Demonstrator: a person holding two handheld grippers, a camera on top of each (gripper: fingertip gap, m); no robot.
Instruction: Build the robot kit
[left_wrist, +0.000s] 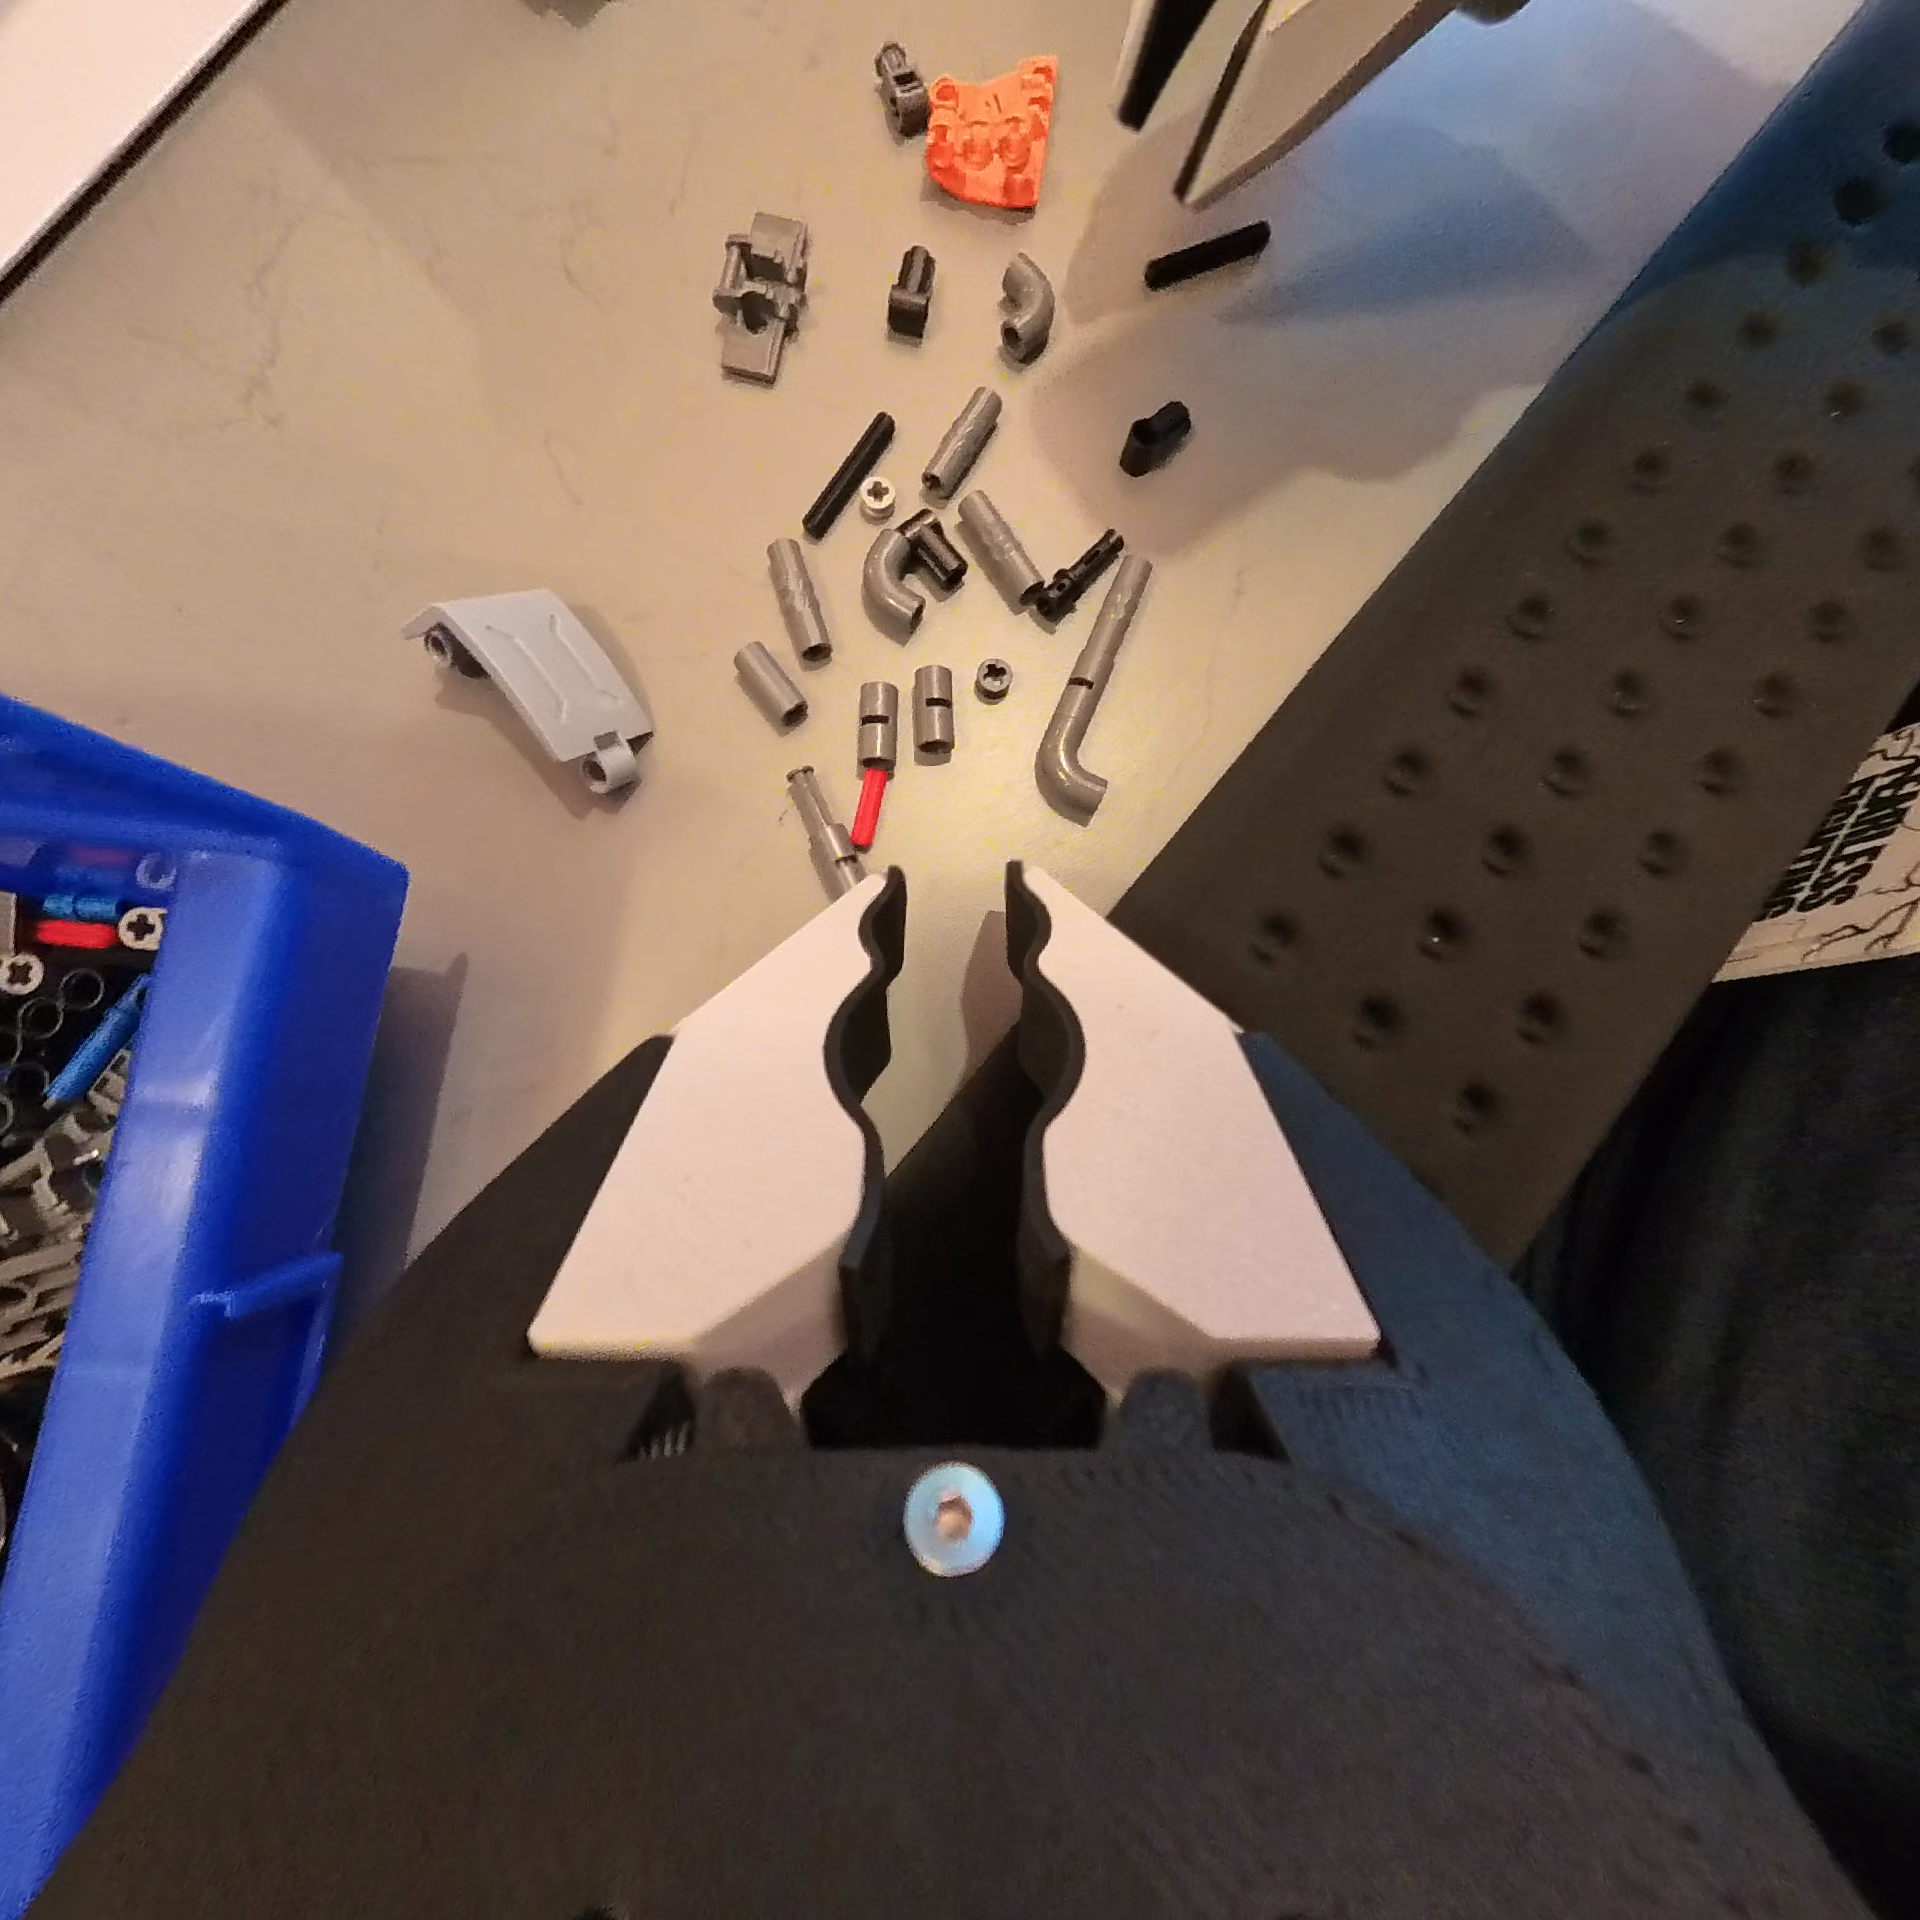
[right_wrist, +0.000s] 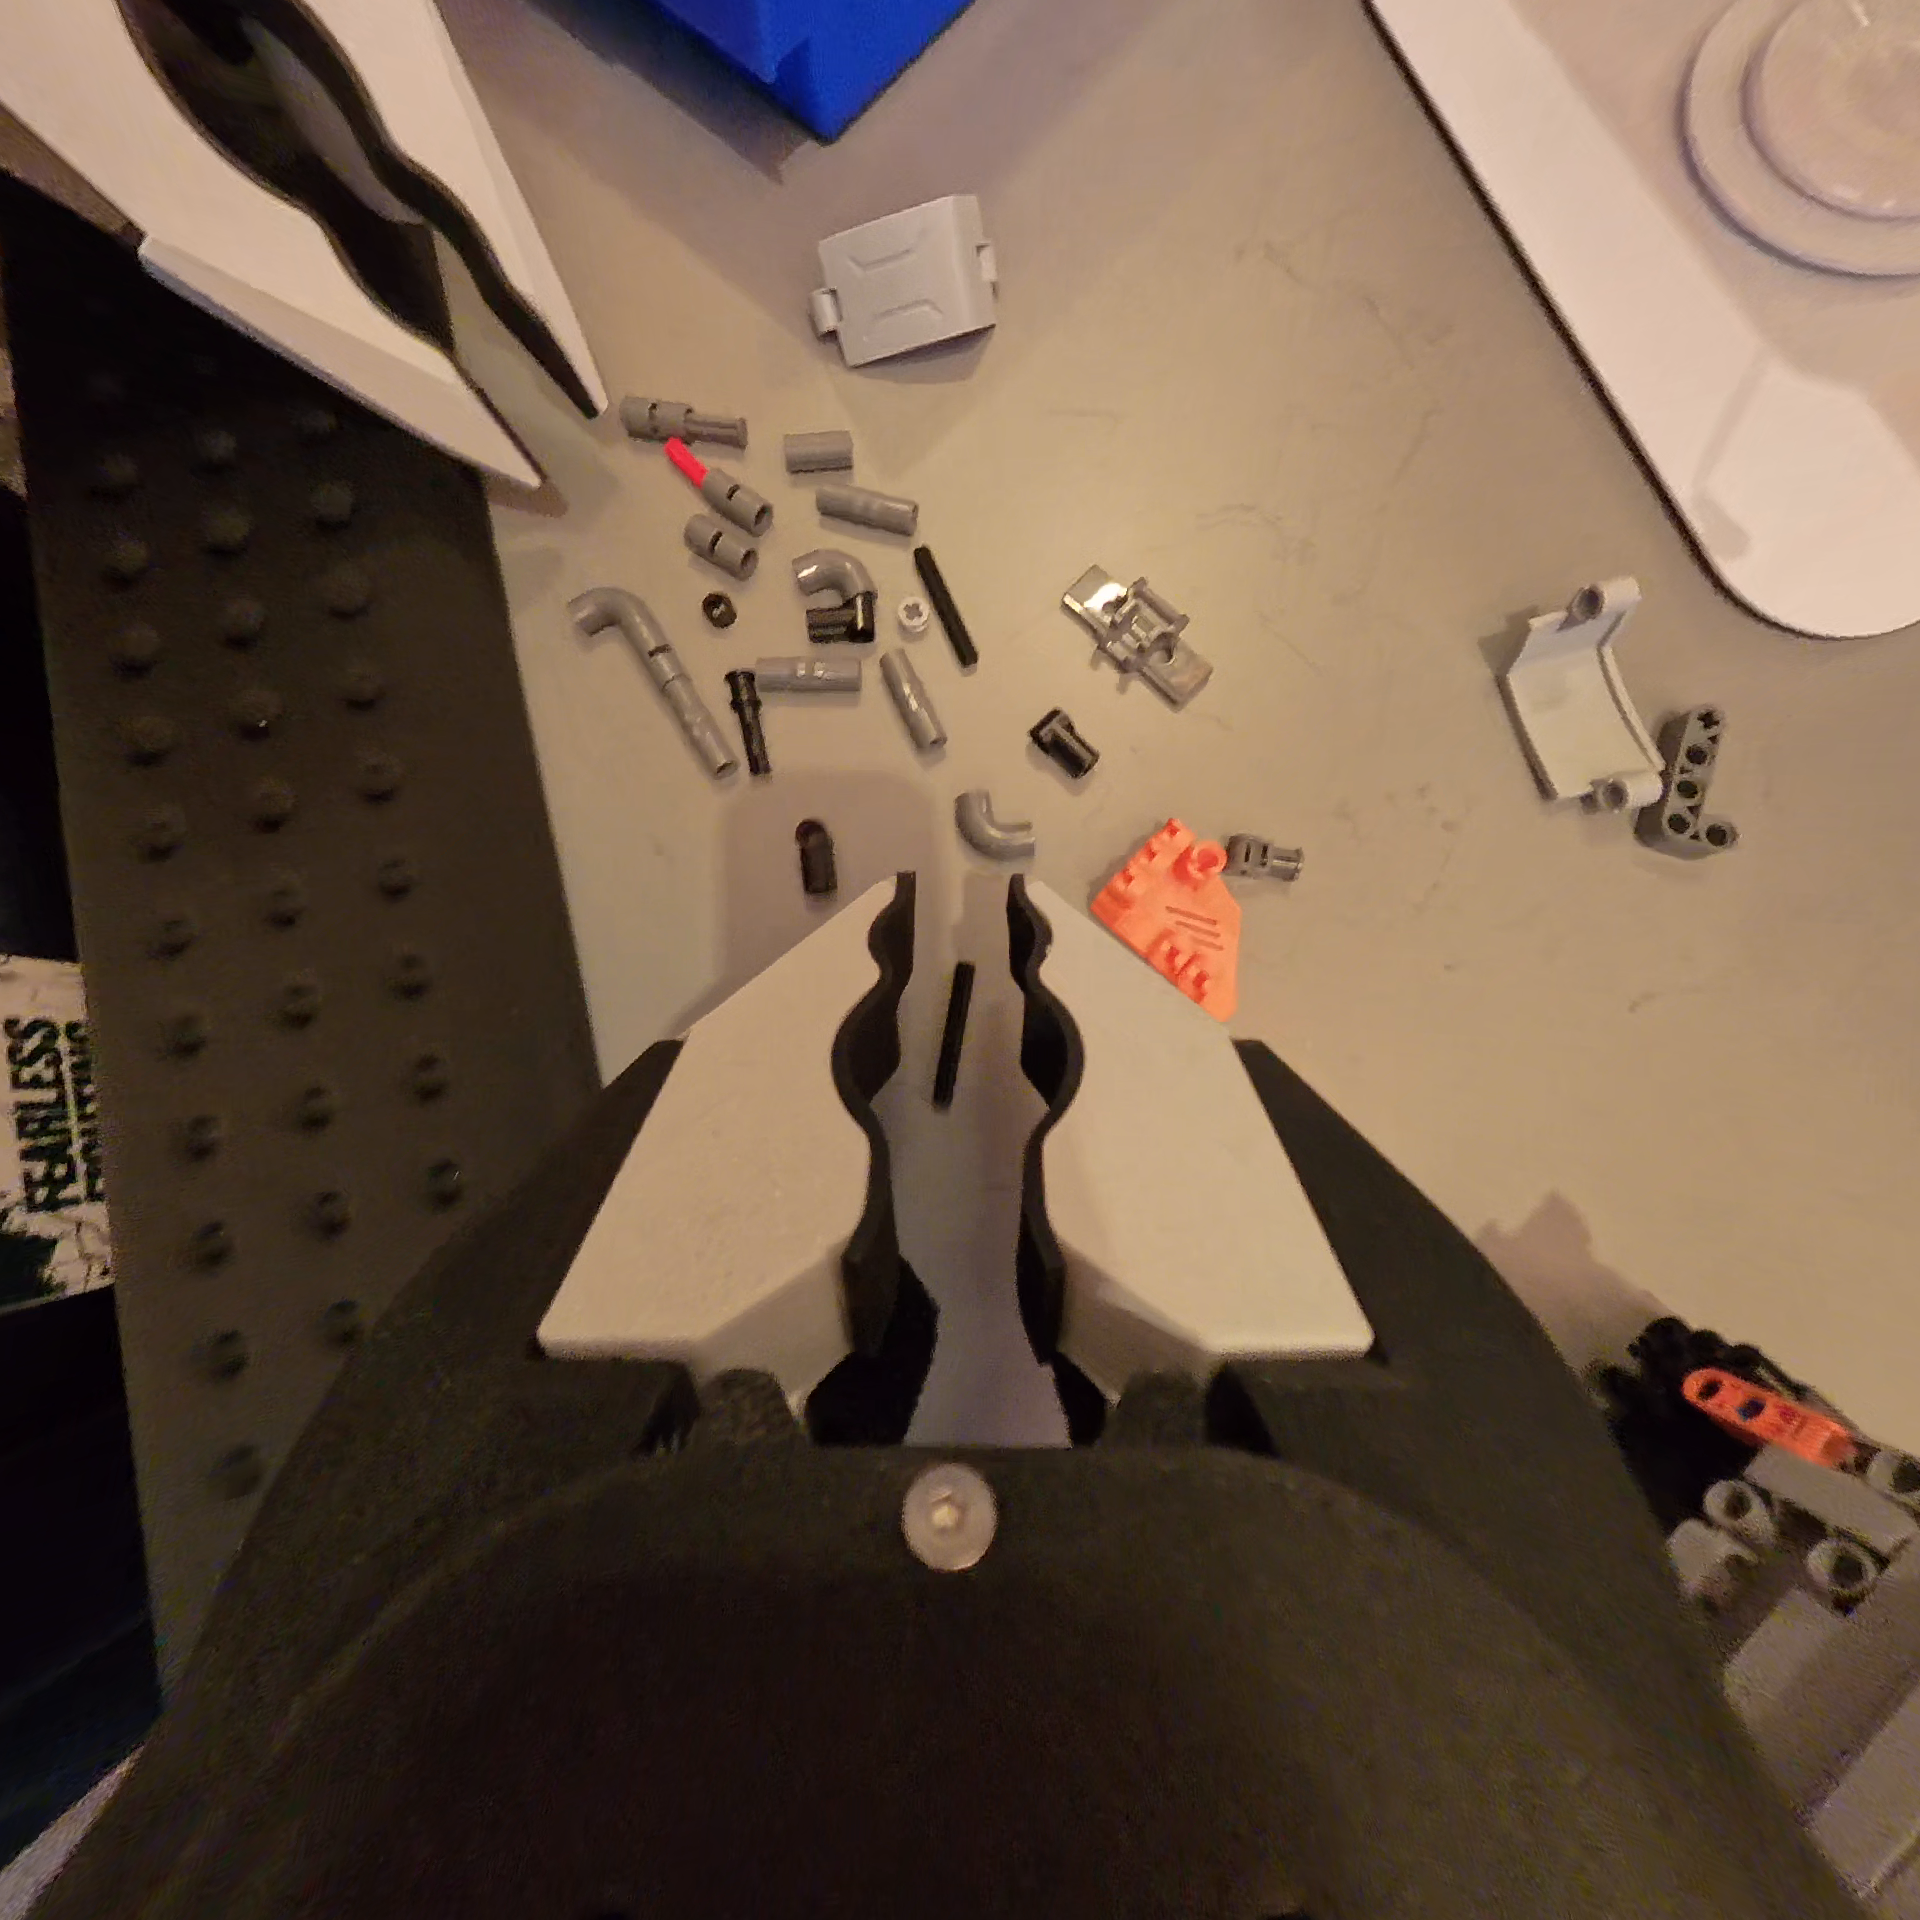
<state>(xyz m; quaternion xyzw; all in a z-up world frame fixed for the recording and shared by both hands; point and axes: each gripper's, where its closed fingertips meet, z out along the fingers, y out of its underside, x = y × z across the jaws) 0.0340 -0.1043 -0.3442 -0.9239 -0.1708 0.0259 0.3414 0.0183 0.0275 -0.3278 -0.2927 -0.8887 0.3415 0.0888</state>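
1. Between the parted fingers of the right gripper (right_wrist: 956, 881) a thin black axle (right_wrist: 953, 1034) lies on the grey tabletop (right_wrist: 1351, 468), gripped by neither finger, with bare table on each side of it.
2. Just past those fingertips sit a grey elbow piece (right_wrist: 992, 826) and a short black connector (right_wrist: 816, 854); the orange plate (right_wrist: 1179, 920) lies just beside the axle, outside the fingers.
3. Beyond the axle the scatter of grey tubes and black pins is dense; an L-shaped grey pipe (right_wrist: 655, 675) marks its border toward the black studded baseplate (right_wrist: 260, 831).
4. Away from the baseplate, past the orange plate, the table is open up to a curved grey panel (right_wrist: 1574, 707) and a white tray edge (right_wrist: 1558, 343).
5. The left gripper (left_wrist: 954, 883) hovers with fingers apart and holding nothing, tips just short of a grey pin (left_wrist: 826, 836) and a red axle (left_wrist: 868, 805).
6. A blue bin (left_wrist: 208, 1091) crowds the left gripper on the side opposite the baseplate (left_wrist: 1507, 727), leaving a narrow lane of table.
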